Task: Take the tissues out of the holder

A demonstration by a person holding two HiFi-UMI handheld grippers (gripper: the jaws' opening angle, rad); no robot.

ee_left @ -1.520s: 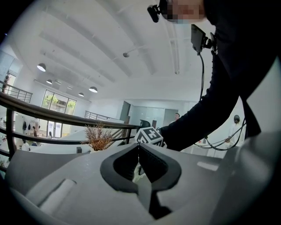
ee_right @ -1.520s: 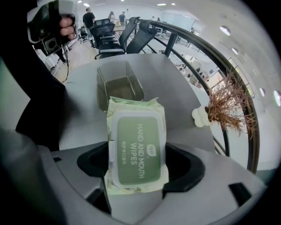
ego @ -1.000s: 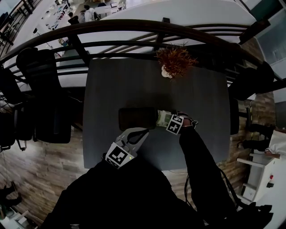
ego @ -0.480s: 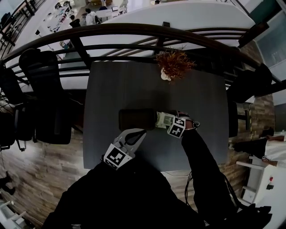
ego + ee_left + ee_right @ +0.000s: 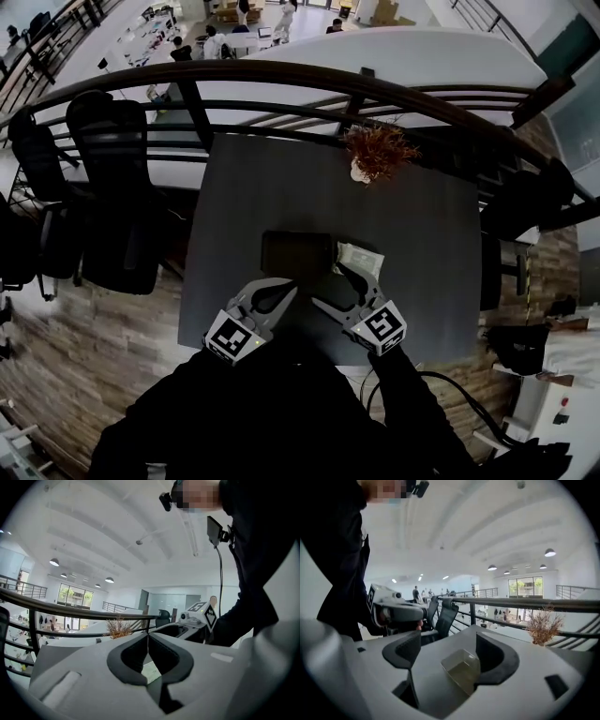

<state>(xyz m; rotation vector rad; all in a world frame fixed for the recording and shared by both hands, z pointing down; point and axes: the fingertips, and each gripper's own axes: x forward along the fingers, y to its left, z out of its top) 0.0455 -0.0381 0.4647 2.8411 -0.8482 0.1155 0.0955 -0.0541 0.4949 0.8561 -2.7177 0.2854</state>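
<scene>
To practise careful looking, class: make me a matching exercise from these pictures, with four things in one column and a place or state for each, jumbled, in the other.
Things
1. left gripper
2. right gripper
3. tissue pack
4. dried plant

Places and states
A. jaws apart
B. stands at the far edge of the table
C. jaws together, nothing between them
D. lies on the table, just right of the dark holder in the head view

Pairs: 1-C, 2-A, 3-D, 4-B
</scene>
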